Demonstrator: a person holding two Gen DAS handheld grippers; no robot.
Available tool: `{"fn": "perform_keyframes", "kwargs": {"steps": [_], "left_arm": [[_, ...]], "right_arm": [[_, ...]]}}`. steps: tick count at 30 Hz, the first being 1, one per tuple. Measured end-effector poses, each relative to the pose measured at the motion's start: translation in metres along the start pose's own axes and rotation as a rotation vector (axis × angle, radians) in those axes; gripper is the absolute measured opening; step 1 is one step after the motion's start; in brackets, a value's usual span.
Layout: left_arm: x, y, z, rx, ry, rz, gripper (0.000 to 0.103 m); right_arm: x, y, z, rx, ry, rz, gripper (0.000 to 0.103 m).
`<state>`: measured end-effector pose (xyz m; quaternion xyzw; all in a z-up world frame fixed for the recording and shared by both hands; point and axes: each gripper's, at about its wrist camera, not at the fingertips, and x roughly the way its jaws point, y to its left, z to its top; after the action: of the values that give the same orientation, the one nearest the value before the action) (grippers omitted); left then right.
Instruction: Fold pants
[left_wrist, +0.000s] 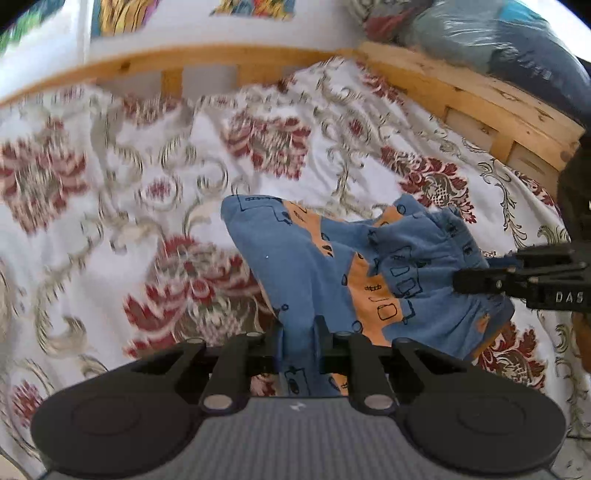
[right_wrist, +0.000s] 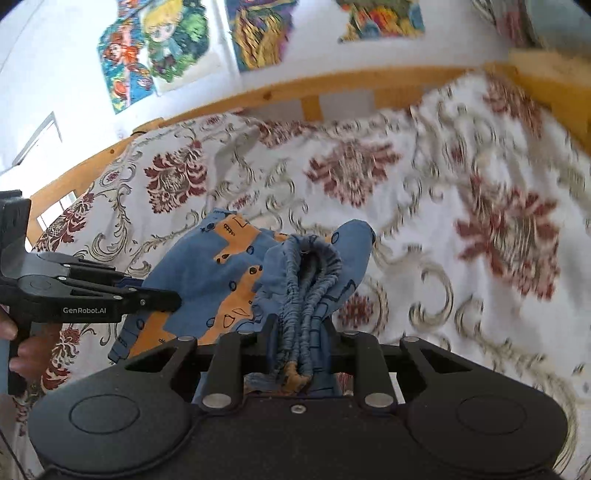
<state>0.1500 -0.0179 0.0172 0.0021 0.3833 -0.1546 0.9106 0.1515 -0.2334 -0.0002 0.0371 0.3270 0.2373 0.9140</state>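
2 tools clamped on pants (left_wrist: 314, 266): left tool (left_wrist: 299, 354) on blue fabric, right tool (right_wrist: 301, 354) on bunched waistband (right_wrist: 310, 280). Lifted off bed (left_wrist: 110, 184), crumpled; folding not begun.

This is a bedroom in a home, likely a child's. A bed (right_wrist: 424, 206) fills both views, covered with a white bedspread (left_wrist: 110, 177) patterned in dark red flowers and grey scrolls, inside a pale wooden frame (left_wrist: 461, 96) with slats. Bright cartoon posters (right_wrist: 155, 48) hang on the white wall (right_wrist: 55, 74) behind it. Bagged bedding or clothes (left_wrist: 480, 33) are piled past the frame's corner.
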Motion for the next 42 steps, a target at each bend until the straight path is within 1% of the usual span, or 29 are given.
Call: {"fn": "perform_keyframes", "kwargs": {"steps": [2, 8, 12, 16, 21, 24, 27, 33, 42], "left_arm": [[-0.003, -0.001, 0.002, 0.002, -0.009, -0.001, 0.016], [-0.003, 0.005, 0.005, -0.045, -0.024, -0.005, 0.016], [-0.001, 0.008, 0.010, -0.055, -0.058, 0.026, 0.016], [0.005, 0.014, 0.031, -0.031, -0.070, 0.062, 0.016], [0.016, 0.028, 0.063, -0.022, -0.107, 0.087, 0.016], [0.029, 0.036, 0.080, -0.015, -0.115, 0.113, 0.016], [0.042, 0.045, 0.090, -0.025, -0.119, 0.121, 0.016], [0.067, 0.059, 0.096, -0.043, -0.129, 0.136, 0.016], [0.099, 0.074, 0.103, -0.041, -0.136, 0.156, 0.016]], "right_arm": [[-0.002, -0.001, 0.002, -0.001, -0.011, -0.002, 0.023], [-0.001, 0.002, 0.004, -0.007, -0.036, -0.020, 0.023], [0.005, 0.008, 0.014, -0.047, -0.073, -0.037, 0.023], [0.014, 0.007, 0.032, -0.072, -0.115, -0.039, 0.023], [0.041, -0.003, 0.064, -0.087, -0.149, -0.033, 0.023], [0.062, -0.012, 0.081, -0.095, -0.150, -0.023, 0.023], [0.082, -0.021, 0.090, -0.108, -0.147, -0.016, 0.023], [0.113, -0.029, 0.099, -0.144, -0.143, -0.010, 0.023], [0.145, -0.041, 0.105, -0.130, -0.145, -0.022, 0.023]]}}
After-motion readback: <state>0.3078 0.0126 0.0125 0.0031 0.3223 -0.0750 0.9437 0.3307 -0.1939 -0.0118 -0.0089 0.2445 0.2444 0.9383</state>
